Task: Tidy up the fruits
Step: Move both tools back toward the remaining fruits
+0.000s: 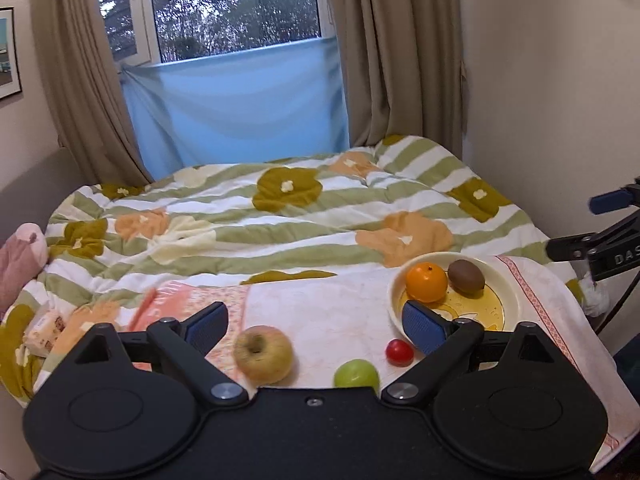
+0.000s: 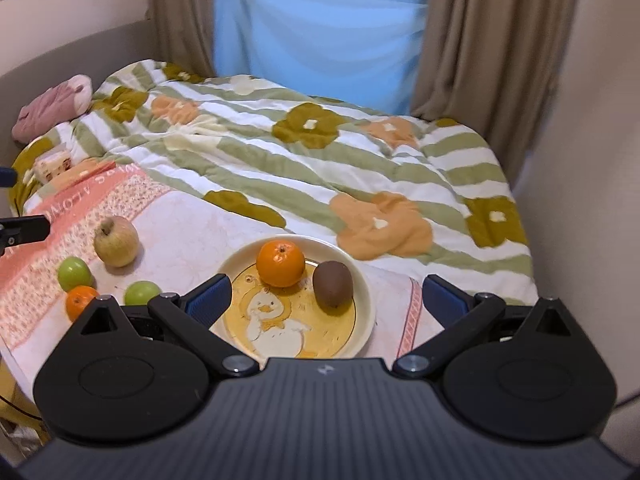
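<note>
A cream plate [image 2: 288, 332] with a duck picture lies on a pink-and-white towel [image 2: 188, 232] spread on the bed. It holds an orange [image 2: 280, 263] and a brown kiwi [image 2: 333, 283]. My right gripper [image 2: 326, 300] hovers open over the plate's near side with nothing between its fingers. Left of the plate lie a yellowish apple [image 2: 117, 241], two green fruits [image 2: 74, 273] [image 2: 142, 293] and a small orange [image 2: 81, 302]. My left gripper [image 1: 316, 328] stands open above the apple [image 1: 264, 354], a green fruit [image 1: 357, 374] and a red tomato [image 1: 399, 352]; the plate [image 1: 476, 308] is to its right.
A flowered green-striped quilt [image 1: 280, 232] covers the bed beyond the towel. A pink plush [image 2: 52, 108] and a tissue pack [image 2: 52, 166] lie at the left. Curtains and a window [image 1: 236, 12] stand behind; a wall [image 2: 592, 160] closes the right side.
</note>
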{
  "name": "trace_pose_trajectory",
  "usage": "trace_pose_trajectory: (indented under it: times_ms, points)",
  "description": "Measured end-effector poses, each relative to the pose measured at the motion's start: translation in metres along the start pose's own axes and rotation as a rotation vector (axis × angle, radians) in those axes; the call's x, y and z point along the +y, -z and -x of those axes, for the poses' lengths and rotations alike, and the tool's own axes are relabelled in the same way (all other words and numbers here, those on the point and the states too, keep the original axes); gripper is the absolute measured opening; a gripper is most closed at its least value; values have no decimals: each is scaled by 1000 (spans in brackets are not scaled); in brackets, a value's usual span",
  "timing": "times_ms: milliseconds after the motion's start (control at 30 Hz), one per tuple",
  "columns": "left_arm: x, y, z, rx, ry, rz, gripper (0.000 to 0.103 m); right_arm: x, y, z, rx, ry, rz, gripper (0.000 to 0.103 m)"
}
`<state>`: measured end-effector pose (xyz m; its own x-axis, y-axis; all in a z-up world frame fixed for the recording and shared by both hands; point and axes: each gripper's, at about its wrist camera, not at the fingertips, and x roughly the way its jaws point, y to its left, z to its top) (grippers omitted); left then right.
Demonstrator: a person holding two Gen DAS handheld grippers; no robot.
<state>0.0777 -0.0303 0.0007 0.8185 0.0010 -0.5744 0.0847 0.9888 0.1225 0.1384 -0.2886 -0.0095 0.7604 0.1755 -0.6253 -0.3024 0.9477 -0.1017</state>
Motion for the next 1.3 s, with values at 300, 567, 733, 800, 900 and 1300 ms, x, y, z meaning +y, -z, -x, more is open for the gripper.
trace_pose_trajectory:
  times_ms: [300, 567, 733, 800, 900, 1300]
  points:
    - [42, 13, 32, -9, 16, -39, 103, 55, 1, 54, -28, 5, -81, 103]
    - [83, 41, 13, 62, 95, -63, 103, 113, 13, 50, 17, -34, -150, 103]
    - [105, 61, -13, 88, 149, -101, 103, 149, 29, 28, 63, -50, -162, 103]
    - [112, 69, -26, 97, 170, -133, 103, 163, 36, 18, 81, -56, -170, 103]
    - [123, 80, -46, 112, 201, -181, 103, 181, 46, 2, 104, -57, -167, 103]
    - [129, 108, -110, 176, 283, -334, 98, 223, 66, -56, 177, -74, -163, 103]
